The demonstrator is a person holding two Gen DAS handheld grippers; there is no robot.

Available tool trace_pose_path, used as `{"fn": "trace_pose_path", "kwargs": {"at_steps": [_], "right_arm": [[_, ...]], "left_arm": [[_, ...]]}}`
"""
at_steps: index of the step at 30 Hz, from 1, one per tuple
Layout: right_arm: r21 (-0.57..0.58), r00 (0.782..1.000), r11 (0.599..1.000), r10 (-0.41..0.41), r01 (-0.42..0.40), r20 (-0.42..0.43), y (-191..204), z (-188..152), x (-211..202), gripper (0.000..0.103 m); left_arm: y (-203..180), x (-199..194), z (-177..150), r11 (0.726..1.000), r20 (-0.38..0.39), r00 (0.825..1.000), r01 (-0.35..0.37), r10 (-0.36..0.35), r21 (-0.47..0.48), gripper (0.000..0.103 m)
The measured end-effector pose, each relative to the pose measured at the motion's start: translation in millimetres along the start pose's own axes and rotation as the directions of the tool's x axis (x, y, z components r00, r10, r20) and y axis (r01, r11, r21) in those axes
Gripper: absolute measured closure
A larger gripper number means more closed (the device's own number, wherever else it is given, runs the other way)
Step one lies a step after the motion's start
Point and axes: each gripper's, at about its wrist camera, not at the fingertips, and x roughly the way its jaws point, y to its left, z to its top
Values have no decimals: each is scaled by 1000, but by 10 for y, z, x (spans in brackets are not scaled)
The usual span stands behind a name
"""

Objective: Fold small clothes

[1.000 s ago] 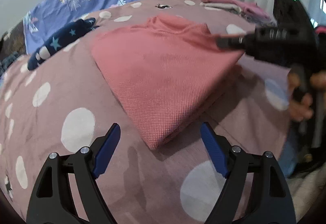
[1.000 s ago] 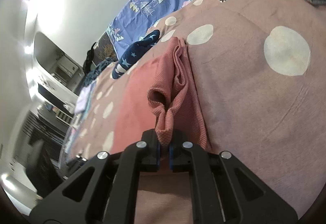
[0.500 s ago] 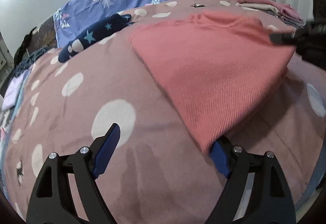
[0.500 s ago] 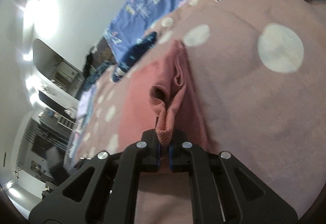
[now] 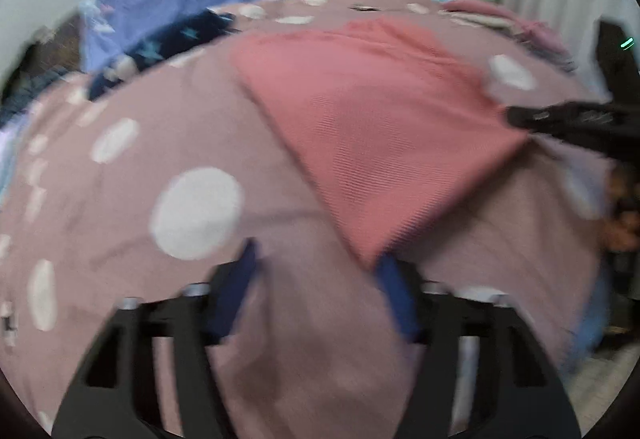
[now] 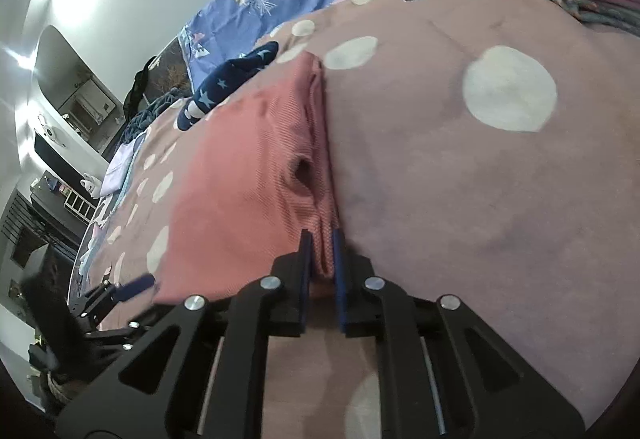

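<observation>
The pink garment [image 5: 372, 119] lay flat on the dotted bedspread [image 5: 192, 207], its near corner reaching the left tool [image 5: 316, 275], its right edge at the right tool [image 6: 320, 251]. The left tool's jaws were closing, the corner just touching the right pad, not pinched. The right tool's jaws were opening, a bunched fold between them. The knit looked ribbed, folded double.
</observation>
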Motion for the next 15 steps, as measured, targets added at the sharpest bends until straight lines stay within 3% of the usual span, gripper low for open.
{"fn": "trace_pose_path", "kwargs": {"at_steps": [2,6,9,11,12,14,15], "right_arm": [[-1,1000,1000,-1,1,18,-26,22,-81,86],[-102,994,995,-3,14,111,123,116,-229,84],[-165,990,985,66,-44,129,285,177,-196,83],[-192,991,979,87,-67,100,352,180,-46,83],[-194,993,979,79,-62,83,353,172,25,83],[-196,1000,981,-10,15,29,298,114,256,84],[-191,999,980,-51,52,9,228,69,354,91]], "left_arm": [[-14,-137,18,994,4,994,109,-110,20,83],[-52,-385,193,984,106,980,163,-169,66,84],[-160,-204,328,989,121,982,138,-144,61,84],[-191,37,323,990,61,988,137,-139,43,84],[-214,214,278,993,13,994,108,-109,39,84],[-235,257,212,995,46,994,94,-96,39,84],[-247,240,204,995,52,994,90,-92,39,84]]}}
